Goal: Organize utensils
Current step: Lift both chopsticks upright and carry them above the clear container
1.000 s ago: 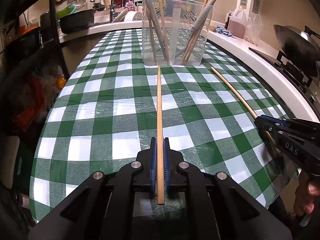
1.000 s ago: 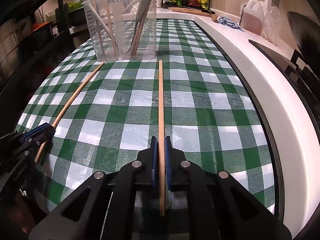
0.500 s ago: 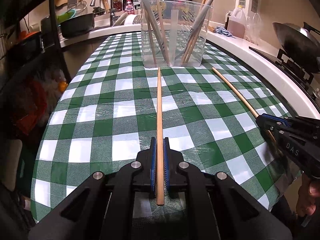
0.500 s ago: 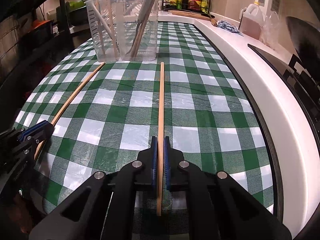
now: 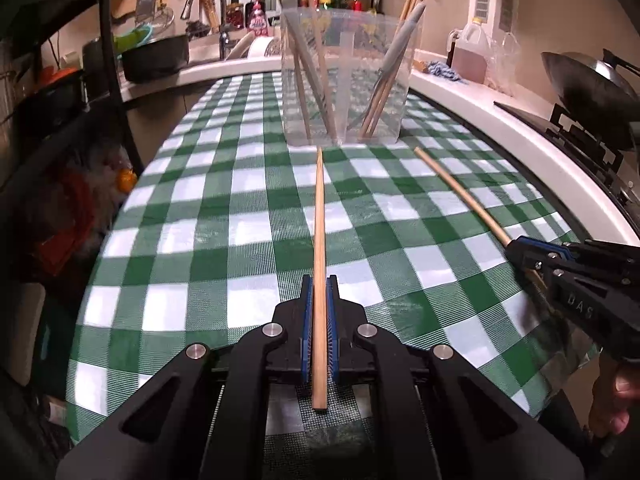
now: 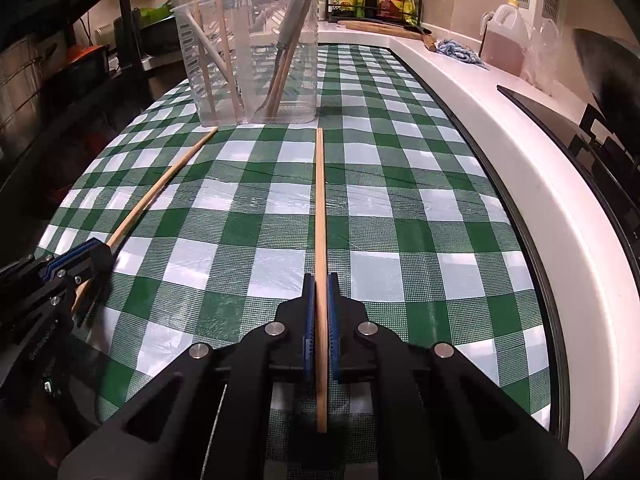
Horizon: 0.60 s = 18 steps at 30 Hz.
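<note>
We see our left gripper point(image 5: 319, 280) clamped on a long wooden chopstick point(image 5: 319, 216) aimed at the clear utensil holder point(image 5: 347, 80) on the green checked tablecloth point(image 5: 208, 216), while our right gripper point(image 5: 516, 246) grips a second chopstick point(image 5: 460, 194) at the right.

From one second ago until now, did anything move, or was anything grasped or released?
Nothing visibly changed. The left gripper stays shut on its long chopstick, and the right gripper stays shut on the other chopstick. Both chopsticks still point toward the clear utensil holder on the checked tablecloth.
</note>
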Available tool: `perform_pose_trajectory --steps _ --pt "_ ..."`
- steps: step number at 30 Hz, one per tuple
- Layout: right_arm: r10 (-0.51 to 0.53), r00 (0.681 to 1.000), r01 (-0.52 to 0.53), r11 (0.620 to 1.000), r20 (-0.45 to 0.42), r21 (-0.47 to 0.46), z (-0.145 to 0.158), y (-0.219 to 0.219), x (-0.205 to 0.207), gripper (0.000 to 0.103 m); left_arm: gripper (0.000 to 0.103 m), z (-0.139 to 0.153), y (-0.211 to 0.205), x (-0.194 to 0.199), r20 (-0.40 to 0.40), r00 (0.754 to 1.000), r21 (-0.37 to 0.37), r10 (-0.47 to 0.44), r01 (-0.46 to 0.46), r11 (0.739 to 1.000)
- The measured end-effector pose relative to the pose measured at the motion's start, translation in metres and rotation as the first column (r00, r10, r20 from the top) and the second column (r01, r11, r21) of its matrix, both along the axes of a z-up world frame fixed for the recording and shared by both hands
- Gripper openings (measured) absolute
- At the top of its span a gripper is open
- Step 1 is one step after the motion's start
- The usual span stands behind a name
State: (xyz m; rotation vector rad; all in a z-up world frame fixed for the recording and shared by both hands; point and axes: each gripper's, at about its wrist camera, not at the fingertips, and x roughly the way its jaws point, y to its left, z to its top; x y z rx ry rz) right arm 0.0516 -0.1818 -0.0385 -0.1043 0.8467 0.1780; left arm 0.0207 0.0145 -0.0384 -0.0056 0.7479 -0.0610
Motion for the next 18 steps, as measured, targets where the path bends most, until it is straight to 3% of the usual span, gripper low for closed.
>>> perform_pose_trajectory --steps 18 --pt "0.019 0.983 -0.027 0.999 0.183 0.043 0.081 -0.004 -0.048 0.006 0.007 0.068 0.017 -0.048 0.2 0.979 -0.05 0.031 -0.022 0.999"
